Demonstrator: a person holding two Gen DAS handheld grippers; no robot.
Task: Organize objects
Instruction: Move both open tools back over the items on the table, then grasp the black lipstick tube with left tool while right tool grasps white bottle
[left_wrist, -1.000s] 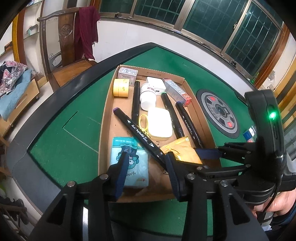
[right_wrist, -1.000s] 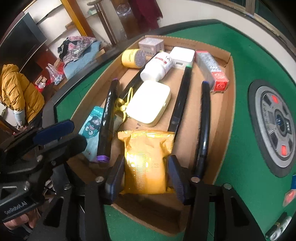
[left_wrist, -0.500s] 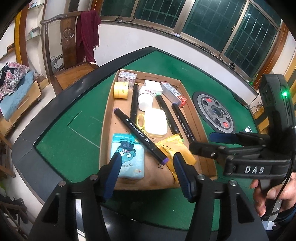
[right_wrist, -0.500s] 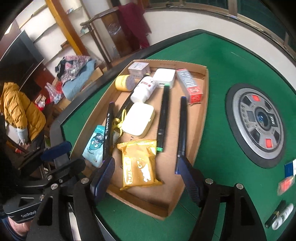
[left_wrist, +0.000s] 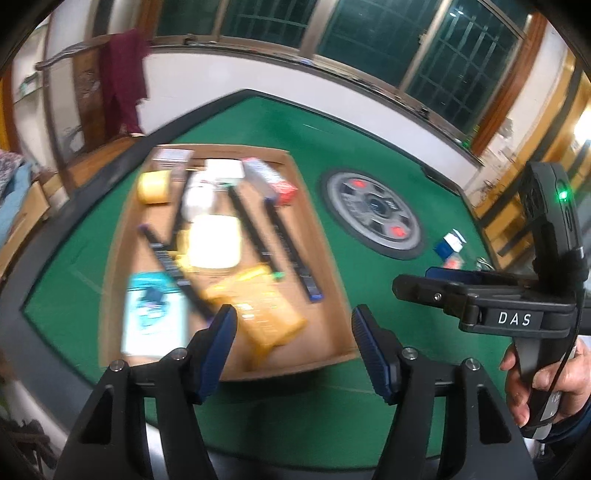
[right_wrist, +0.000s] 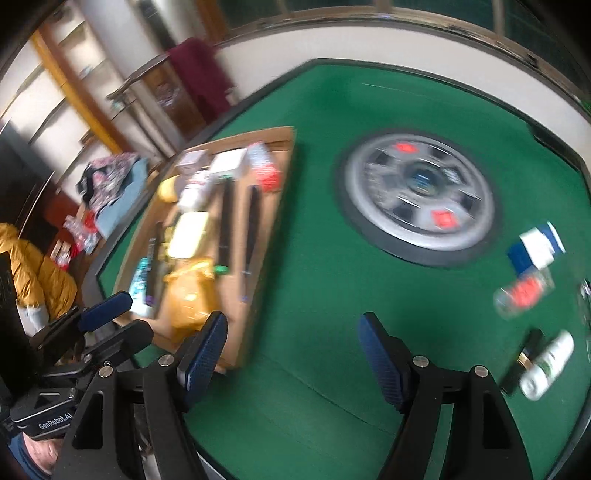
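A cardboard tray (left_wrist: 332, 295) lies on the green table and holds a yellow snack packet (left_wrist: 266, 314), a teal tissue pack (left_wrist: 153, 317), black markers (left_wrist: 291, 243), a white case (left_wrist: 214, 242), a white bottle (left_wrist: 197, 197) and small boxes. The tray also shows in the right wrist view (right_wrist: 258, 258). My left gripper (left_wrist: 293, 347) is open and empty, above the tray's near edge. My right gripper (right_wrist: 291, 354) is open and empty over bare felt right of the tray. Loose items lie at the right: a blue-white box (right_wrist: 535, 247), a red-labelled packet (right_wrist: 524, 291), a white tube (right_wrist: 546, 365). Both views are blurred.
A round grey dial (right_wrist: 417, 195) is set in the middle of the table (right_wrist: 295, 424). A wooden chair with a maroon cloth (left_wrist: 118, 74) stands beyond the far left edge. Shelves and clothes are at the left of the room.
Both grippers have let go, opened wide and pulled back from the tray. The right gripper released the yellow packet into the tray and has swung right towards the loose items.
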